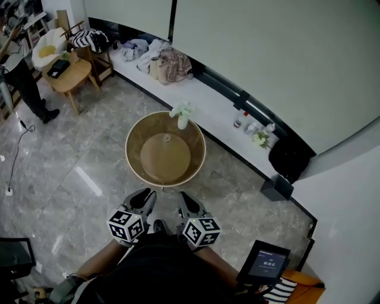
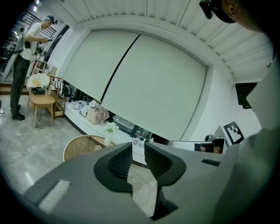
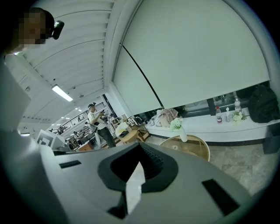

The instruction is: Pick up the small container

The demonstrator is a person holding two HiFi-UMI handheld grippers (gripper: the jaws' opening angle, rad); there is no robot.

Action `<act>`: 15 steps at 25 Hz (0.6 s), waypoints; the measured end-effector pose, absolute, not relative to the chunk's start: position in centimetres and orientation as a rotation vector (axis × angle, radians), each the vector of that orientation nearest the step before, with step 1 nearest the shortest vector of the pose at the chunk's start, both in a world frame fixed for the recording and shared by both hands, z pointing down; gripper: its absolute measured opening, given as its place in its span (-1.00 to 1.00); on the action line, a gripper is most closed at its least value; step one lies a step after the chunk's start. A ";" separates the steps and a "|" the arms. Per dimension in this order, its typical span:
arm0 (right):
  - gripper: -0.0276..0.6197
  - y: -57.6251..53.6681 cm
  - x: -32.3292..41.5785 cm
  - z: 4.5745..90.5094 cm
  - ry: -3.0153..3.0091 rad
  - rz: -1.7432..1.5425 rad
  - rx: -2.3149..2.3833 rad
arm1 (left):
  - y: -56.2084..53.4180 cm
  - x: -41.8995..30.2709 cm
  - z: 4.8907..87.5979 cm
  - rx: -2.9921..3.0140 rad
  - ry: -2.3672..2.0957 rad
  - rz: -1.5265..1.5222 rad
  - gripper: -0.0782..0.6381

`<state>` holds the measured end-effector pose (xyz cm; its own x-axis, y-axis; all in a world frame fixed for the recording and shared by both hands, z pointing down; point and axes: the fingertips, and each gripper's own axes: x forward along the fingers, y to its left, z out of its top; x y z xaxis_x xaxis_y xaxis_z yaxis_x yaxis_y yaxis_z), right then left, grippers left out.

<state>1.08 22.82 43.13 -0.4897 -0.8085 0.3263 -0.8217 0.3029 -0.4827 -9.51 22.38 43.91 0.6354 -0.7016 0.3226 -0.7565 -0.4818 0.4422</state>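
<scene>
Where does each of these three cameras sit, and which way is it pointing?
Head view: on the person's head, looking steeply down at the round table; shows the left gripper, right gripper and the person's dark torso.
Left gripper view: rides the left gripper, looking along its closed jaws toward the table and window blind; the person's head shows top right.
Right gripper view: rides the right gripper, looking along its closed jaws at the table; the head shows top left.
Shared: all three show the table and flower vase.
</scene>
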 end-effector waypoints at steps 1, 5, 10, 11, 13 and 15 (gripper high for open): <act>-0.90 22.7 1.0 43.2 -2.514 0.958 1.577 | 22.2 -9.6 43.9 2.301 -1.135 0.130 -0.54; -0.90 22.2 0.8 43.4 -2.497 0.970 1.589 | 21.6 -9.9 44.3 2.290 -1.120 0.135 -0.54; -0.90 21.7 0.8 44.4 -2.481 1.005 1.581 | 21.4 -9.5 45.1 2.284 -1.097 0.156 -0.54; -0.90 21.5 0.7 44.5 -2.484 1.009 1.578 | 21.3 -9.4 45.2 2.284 -1.095 0.159 -0.54; -0.90 21.0 0.5 44.5 -2.494 1.013 1.572 | 21.0 -9.5 45.4 2.282 -1.096 0.166 -0.54; -0.90 20.4 0.3 44.5 -2.504 1.014 1.561 | 20.4 -9.6 45.5 2.280 -1.101 0.176 -0.54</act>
<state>0.28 20.36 44.52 -0.4991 -0.7960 0.3424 -0.8100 0.2881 -0.5109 -9.56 20.43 45.46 0.6478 -0.6715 0.3598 -0.7501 -0.4798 0.4552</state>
